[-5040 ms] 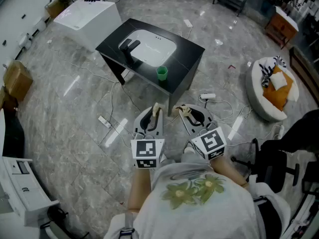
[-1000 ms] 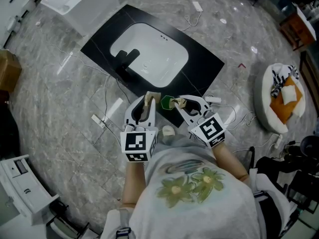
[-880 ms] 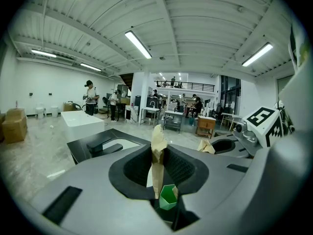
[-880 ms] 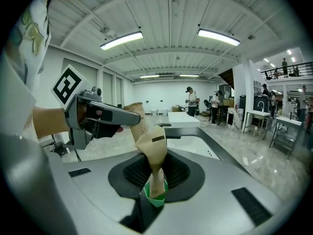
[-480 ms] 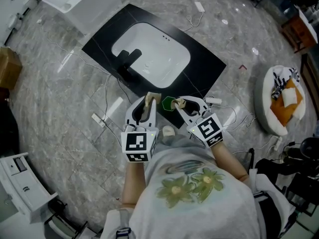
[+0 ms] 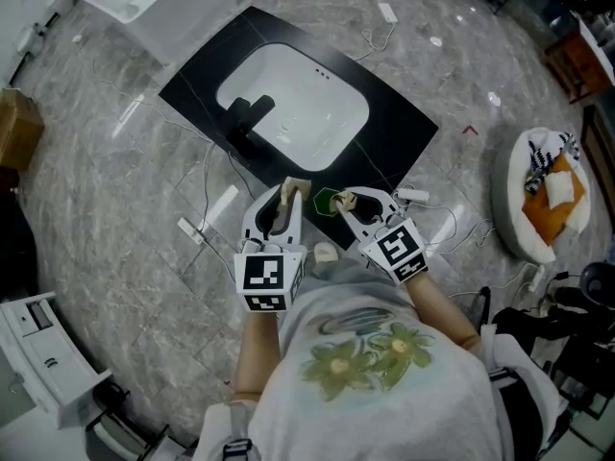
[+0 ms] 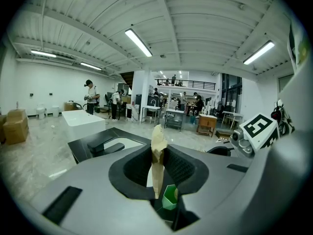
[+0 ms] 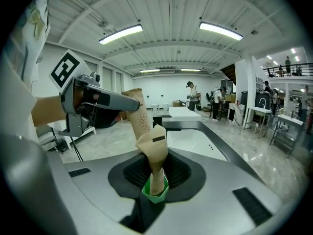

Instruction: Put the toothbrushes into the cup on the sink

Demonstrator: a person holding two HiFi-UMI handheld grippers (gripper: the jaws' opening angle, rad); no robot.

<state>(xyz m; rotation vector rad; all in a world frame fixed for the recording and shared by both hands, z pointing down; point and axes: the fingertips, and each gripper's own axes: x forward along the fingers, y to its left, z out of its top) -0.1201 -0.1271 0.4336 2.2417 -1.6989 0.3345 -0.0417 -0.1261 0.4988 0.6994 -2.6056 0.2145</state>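
Person stood over the black counter (image 6: 399, 113) w/ its white sink (image 6: 298, 104) and dark faucet (image 6: 246, 119), on a grey marble-look floor (image 6: 115, 190). The green cup (image 6: 321, 200) sat on the counter's near edge, btwn the two gripper tips and just beside both. Left gripper (image 6: 287, 194) was clamped on a tan toothbrush (image 7: 157, 153): jaws nearly together on the thin handle, brush upright btwn the pads w/ its top poking past them. In the left gripper view the cup showed just below and to the right of that brush, apart from it. Right gripper (image 6: 345, 200) was likewise closed tight on a second toothbrush (image 8: 151, 146), tan w/ a small dark mark, its upper part leaning left. In the right gripper view that brush's lower end lined up w/ the cup's mouth, but whether it was actually inside the cup couldn't be told. Neither brush was let go.
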